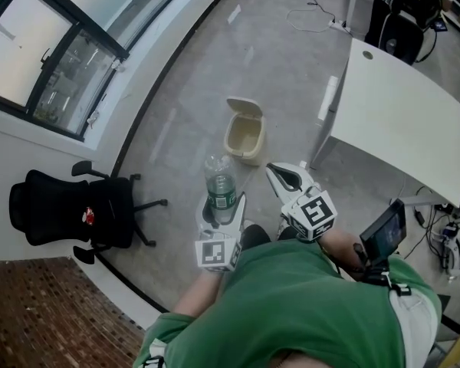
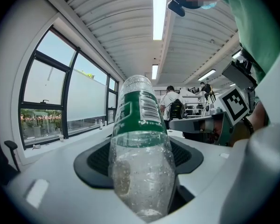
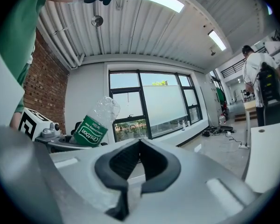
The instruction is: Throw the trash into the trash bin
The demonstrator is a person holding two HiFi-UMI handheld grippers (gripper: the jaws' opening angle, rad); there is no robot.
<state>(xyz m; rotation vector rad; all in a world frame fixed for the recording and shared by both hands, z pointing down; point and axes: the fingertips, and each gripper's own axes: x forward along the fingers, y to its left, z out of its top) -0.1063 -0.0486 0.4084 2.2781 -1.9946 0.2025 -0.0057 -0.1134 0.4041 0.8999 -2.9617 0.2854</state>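
- The pick-up looks done: my left gripper (image 1: 217, 209) is clamped on the plastic bottle (image 1: 220, 188), its jaws standing wide around the clear part below the green label. The bottle sticks out past the jaw tips, tilted upward.
- In the left gripper view both dark pads press on the bottle's sides, so I judge the hold secure enough to carry (the bottle looks empty apart from droplets inside).
- My right gripper (image 3: 139, 164) has its jaws together with nothing between them. It sits just beside the left one, in front of the person's body, and has no part in the hold.
- The trash bin (image 1: 253, 153) stands on the floor (image 1: 192, 90) ahead of both grippers, near the leg of the white bench (image 1: 399, 106). Its lid (image 1: 245, 107) is tipped back, and the opening shows no trash that I can make out.
- The bottle is not yet over the bin; there is bare floor between the two in the head view.
- Left to do, as I read it: bring the bottle above the open mouth, spread the left jaws and let it drop in.
- With the lid already up, I expect no separate opening step, so I would put the task at roughly its middle.
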